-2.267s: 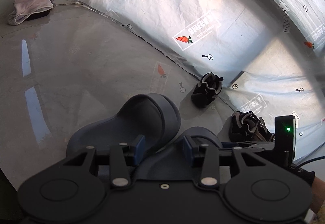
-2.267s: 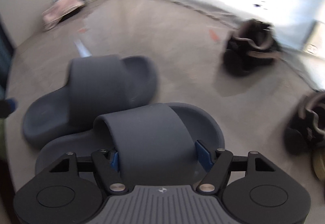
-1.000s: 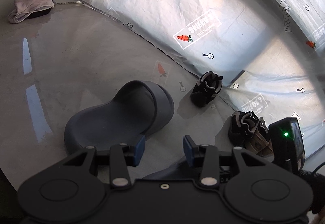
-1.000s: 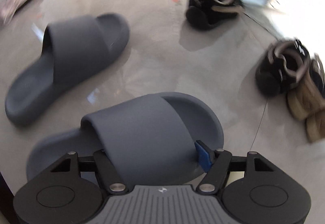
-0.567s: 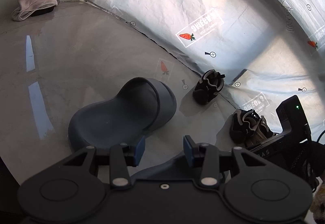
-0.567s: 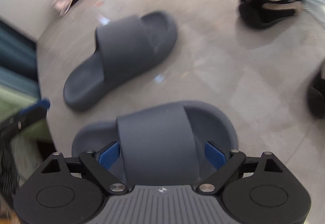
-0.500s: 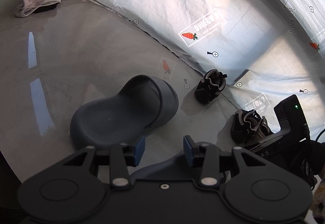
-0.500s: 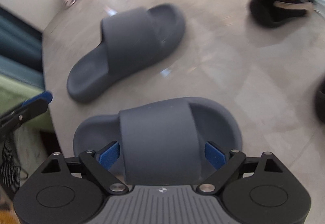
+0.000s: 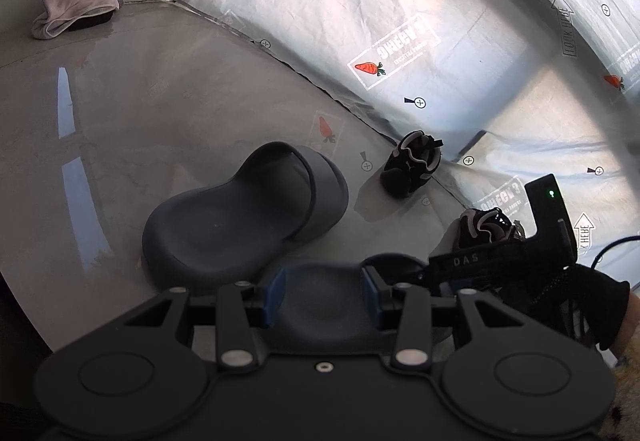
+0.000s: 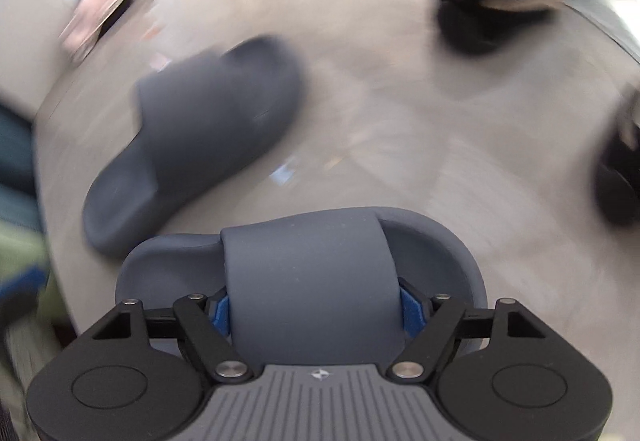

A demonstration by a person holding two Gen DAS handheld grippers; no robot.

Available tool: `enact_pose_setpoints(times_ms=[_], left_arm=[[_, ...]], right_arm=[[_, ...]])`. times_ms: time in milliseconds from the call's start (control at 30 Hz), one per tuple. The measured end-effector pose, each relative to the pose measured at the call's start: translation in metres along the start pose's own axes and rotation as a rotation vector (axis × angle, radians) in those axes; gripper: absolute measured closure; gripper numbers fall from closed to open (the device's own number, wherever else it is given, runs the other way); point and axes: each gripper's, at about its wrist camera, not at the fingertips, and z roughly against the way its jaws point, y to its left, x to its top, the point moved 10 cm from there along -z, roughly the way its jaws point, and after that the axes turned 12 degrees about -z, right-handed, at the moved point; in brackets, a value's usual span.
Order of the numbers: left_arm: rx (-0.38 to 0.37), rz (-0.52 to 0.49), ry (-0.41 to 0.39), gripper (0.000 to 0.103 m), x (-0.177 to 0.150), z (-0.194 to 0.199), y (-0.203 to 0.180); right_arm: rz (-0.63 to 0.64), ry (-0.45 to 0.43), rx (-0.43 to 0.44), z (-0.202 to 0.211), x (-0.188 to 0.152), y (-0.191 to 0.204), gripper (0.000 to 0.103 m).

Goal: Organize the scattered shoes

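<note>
In the left wrist view, the left tool (image 9: 323, 295) hangs low over a glossy grey worktop (image 9: 160, 89), its blue-padded fingers (image 9: 274, 295) spread apart with nothing clamped; the heel of a dark grey slide, the held slide (image 9: 324, 305), shows in the gap between them, but the pads do not press on it. Just ahead and to the left lies the second slide (image 9: 244, 217), sole down, its toe pointing towards a crinkled white plastic sheet (image 9: 340, 1) printed with carrots and arrows that rises behind the worktop. A small black shoe (image 9: 412, 165) stands at the foot of that sheet, well apart from the slides, and another black shoe (image 9: 484, 227) sits farther right, partly hidden behind the right tool (image 9: 500, 253), which a gloved hand (image 9: 580, 301) carries. A pale cloth (image 9: 76, 7) lies bunched at the far left corner. In the right wrist view, which is blurred by motion, the right tool (image 10: 316, 311) is clamped on the strap of the held slide (image 10: 308, 265), its pads pressing either side of the band. The second slide (image 10: 196, 149) lies beyond and to the left, angled away, near the held one, though I cannot tell whether they touch. One black shoe (image 10: 488, 9) shows at the upper right and another (image 10: 616, 177) at the right edge, both too smeared for detail.
</note>
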Motion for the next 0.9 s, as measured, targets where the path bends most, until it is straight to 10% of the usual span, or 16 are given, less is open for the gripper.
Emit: enact_pose_setpoints(times_ms=[667, 900], left_arm=[[-0.031, 0.011, 0.02, 0.062, -0.008, -0.009, -0.01], [-0.018, 0.016, 0.02, 0.062, -0.01, -0.006, -0.005]], right_arm=[[-1.08, -0.254, 0.015, 0.041, -0.03, -0.057, 0.026], [-1.271, -0.122, 0.14, 0.005, -0.054, -0.045, 0.026]])
